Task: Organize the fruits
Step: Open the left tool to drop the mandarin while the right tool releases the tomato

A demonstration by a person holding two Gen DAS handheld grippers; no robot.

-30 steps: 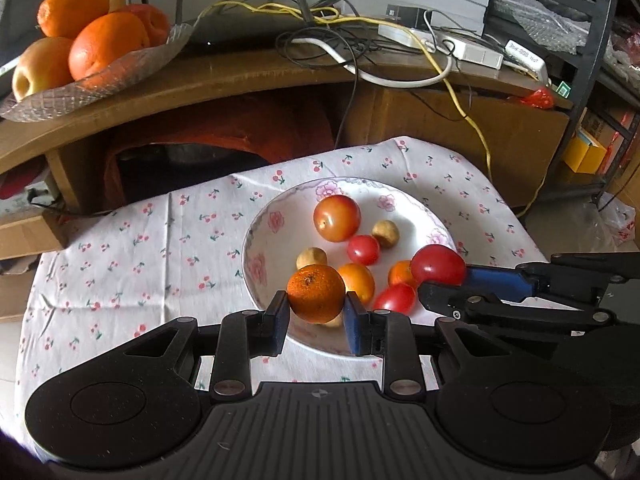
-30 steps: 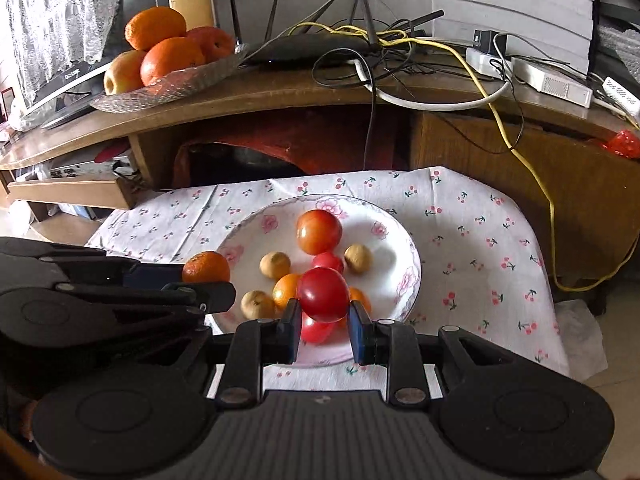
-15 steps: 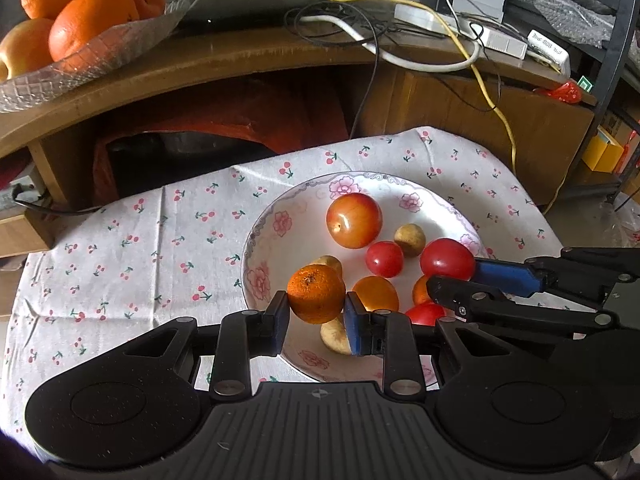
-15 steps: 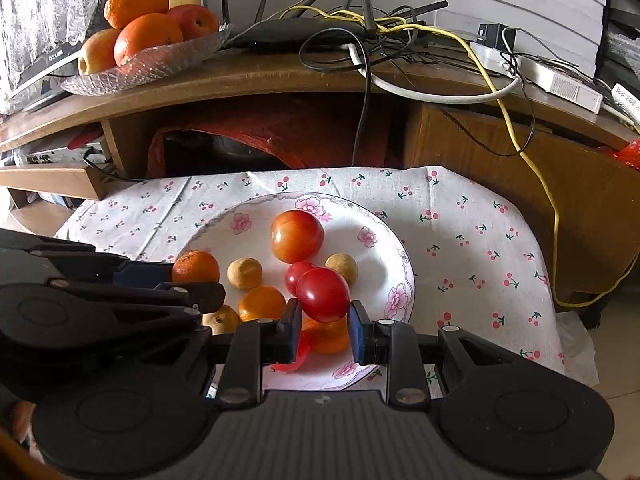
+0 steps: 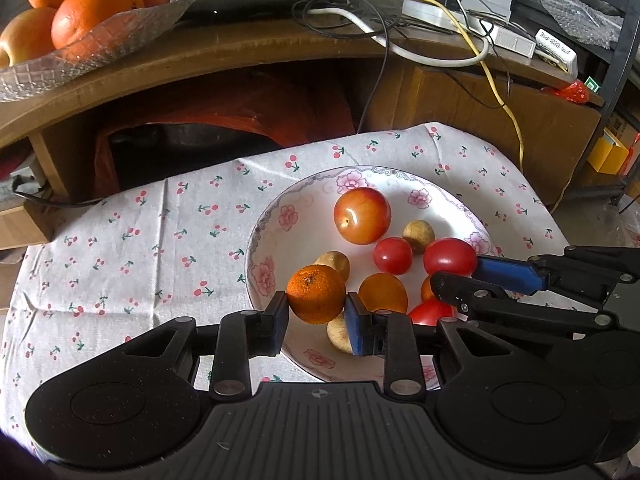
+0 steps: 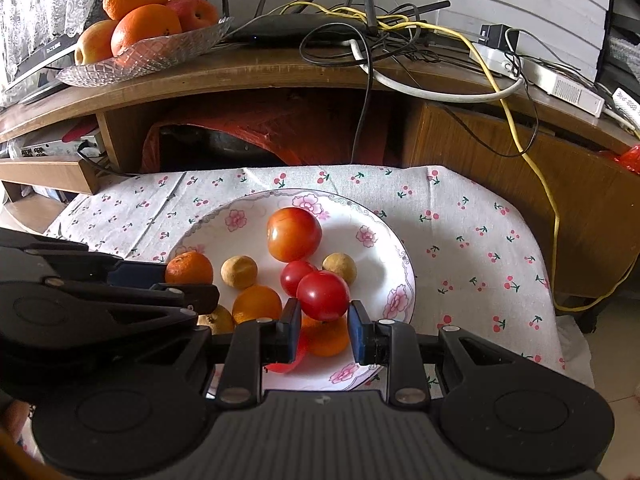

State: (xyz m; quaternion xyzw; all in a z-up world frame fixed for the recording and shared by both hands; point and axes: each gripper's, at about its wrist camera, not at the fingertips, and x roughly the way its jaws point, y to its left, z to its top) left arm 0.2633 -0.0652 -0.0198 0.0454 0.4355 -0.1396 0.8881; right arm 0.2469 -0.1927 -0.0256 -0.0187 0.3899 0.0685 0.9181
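Two grippers, each with a fruit clamped between its pads, both over the near part of the flower-rimmed white ceramic plate (image 5: 264, 236). The left gripper (image 5: 317, 322) is closed on a small dimpled orange mandarin (image 5: 316, 294), fingers parted just the fruit's width, pads pressing either side. To its right, the right gripper (image 6: 324, 327) pinches a glossy round red tomato (image 6: 323, 295) the same way, jaws narrowed to the tomato's width.

Under and just past them, loose fruit lies on the plate: a smooth orange fruit (image 5: 383, 293), a second small red tomato (image 5: 393, 255), tan-brown round longan-like fruits (image 6: 239, 272), and further back a large red-orange tomato (image 5: 362, 216) with a bright highlight. The plate sits on a white cloth printed with small red cherries (image 5: 132, 240).

Beyond the cloth, a curved brown wooden shelf (image 6: 256, 76) carries a cut-glass dish (image 6: 140, 58) piled with big oranges and apples at the left, and a tangle of black, white and yellow cables (image 6: 400, 36) toward the right.
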